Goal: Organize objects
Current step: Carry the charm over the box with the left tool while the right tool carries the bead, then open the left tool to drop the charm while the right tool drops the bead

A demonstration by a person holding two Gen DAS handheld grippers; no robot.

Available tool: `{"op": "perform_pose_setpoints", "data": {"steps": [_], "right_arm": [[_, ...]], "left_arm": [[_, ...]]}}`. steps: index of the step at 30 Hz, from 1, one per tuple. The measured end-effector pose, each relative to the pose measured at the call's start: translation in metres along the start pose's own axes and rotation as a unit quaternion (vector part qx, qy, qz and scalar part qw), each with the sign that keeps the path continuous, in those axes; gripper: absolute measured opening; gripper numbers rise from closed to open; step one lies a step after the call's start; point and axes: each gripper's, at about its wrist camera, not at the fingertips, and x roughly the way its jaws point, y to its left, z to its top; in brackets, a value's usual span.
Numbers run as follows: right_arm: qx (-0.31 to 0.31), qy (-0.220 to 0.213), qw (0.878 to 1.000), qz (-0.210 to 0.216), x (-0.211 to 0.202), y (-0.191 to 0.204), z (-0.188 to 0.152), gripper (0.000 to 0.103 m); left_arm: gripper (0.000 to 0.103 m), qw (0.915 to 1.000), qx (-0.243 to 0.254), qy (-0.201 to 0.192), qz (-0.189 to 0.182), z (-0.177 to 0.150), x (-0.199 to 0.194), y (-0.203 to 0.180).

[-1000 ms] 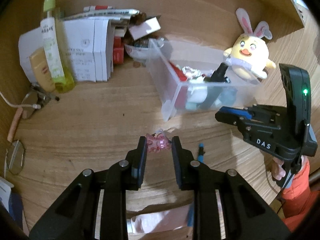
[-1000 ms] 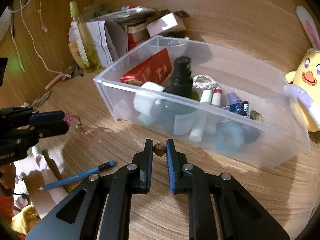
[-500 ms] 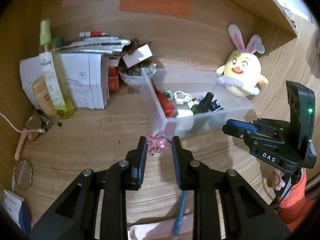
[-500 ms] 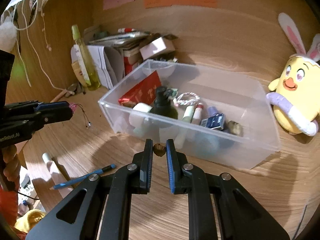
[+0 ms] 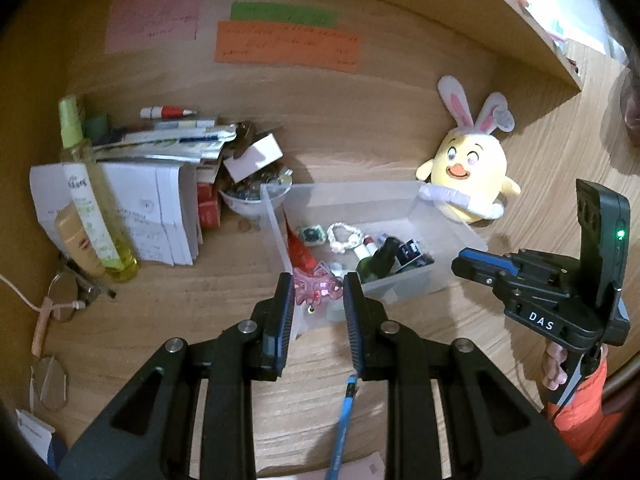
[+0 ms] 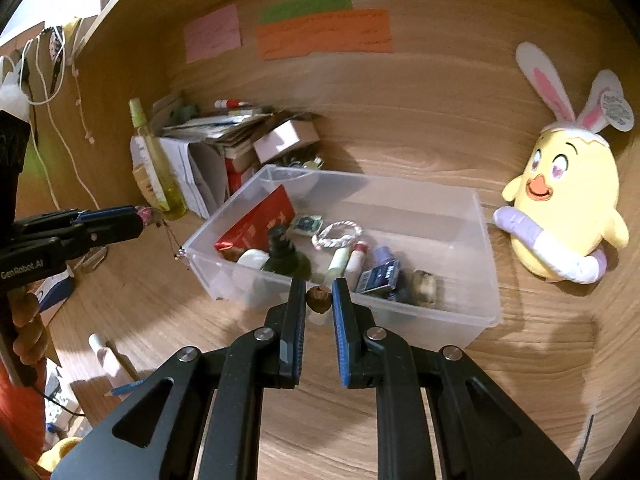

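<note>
Both wrist cams downward; share bin [image 5: 452,232].

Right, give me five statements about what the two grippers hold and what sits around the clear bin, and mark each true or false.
1. The left gripper is shut on a pink charm. True.
2. The right gripper is empty, jaws wide apart. False: its jaws pinch a small brown nut-like object.
3. The clear plastic bin is empty. False: it holds a red packet, a dark bottle, a white braided ring and other small items.
4. The yellow chick plush with bunny ears sits outside the bin, on the desk. True.
5. The blue pencil lies inside the bin. False: it lies on the desk, below the left gripper.
</note>
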Motion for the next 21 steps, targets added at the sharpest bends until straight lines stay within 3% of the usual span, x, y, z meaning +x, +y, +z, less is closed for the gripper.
{"op": "perform_pose_setpoints", "data": {"steps": [21], "right_arm": [[0.0,-0.033,0.999,-0.028,-0.006,-0.02,0.03,0.012]], "left_arm": [[0.024,0.9998,0.005,-0.01,-0.019,0.038,0.02,-0.019]]}}
